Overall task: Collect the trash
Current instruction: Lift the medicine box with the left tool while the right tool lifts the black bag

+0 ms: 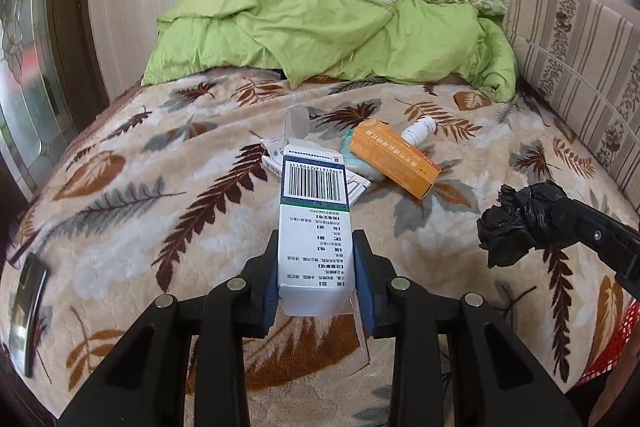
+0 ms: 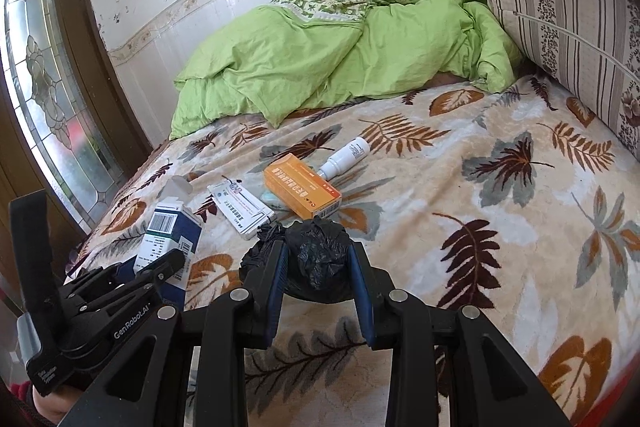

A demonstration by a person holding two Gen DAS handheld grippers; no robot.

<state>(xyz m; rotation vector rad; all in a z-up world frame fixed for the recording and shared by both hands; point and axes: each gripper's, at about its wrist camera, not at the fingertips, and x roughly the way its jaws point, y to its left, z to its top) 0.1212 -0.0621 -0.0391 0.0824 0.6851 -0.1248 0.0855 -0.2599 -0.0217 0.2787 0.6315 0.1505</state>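
Left gripper (image 1: pixel 316 267) clamped on white box (image 1: pixel 314 223); right gripper (image 2: pixel 318 267) clamped on black bag (image 2: pixel 318 255). Orange box (image 2: pixel 302 185), bottle (image 2: pixel 346 157), flat packet (image 2: pixel 240 205) left on bed (image 2: pixel 460 187).
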